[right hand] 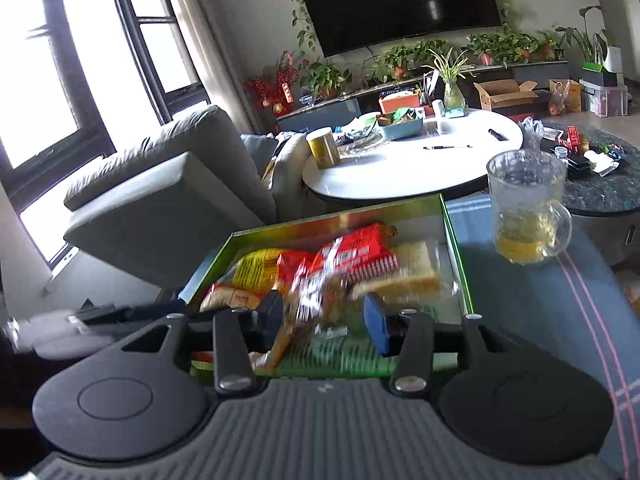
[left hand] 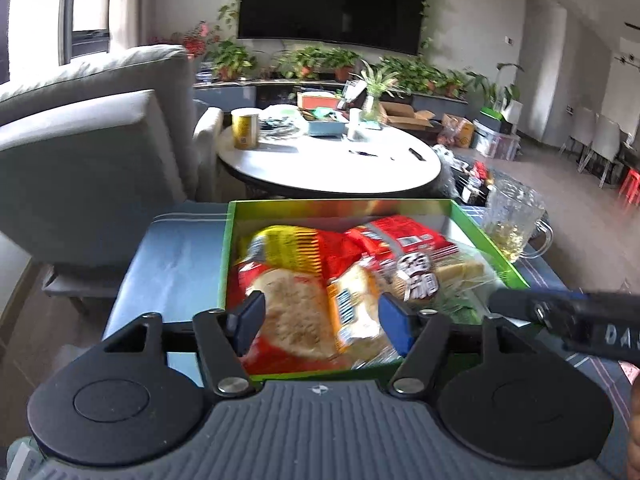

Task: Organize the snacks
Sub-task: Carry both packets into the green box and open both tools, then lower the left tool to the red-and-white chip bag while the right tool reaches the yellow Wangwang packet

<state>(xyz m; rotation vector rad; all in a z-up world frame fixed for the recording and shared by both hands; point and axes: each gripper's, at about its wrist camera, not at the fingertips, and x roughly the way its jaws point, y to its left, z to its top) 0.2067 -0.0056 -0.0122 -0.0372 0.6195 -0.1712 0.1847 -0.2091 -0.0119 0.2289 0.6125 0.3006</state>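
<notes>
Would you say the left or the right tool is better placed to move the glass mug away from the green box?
Probably the right tool: the glass mug stands just right of the green box, on its side, and its jaws are open.

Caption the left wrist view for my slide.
Open left tool over a green box of snack packets, glass mug beside it.

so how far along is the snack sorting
Done: several packets, including the red snack packet and a bread pack, already lie in the green box.
In hand: nothing; the left tool and right tool both stand open above the box, pads apart and pressing on nothing.
Left: no loose snacks show on the blue cloth around the box; only the glass mug stands beside it.
</notes>
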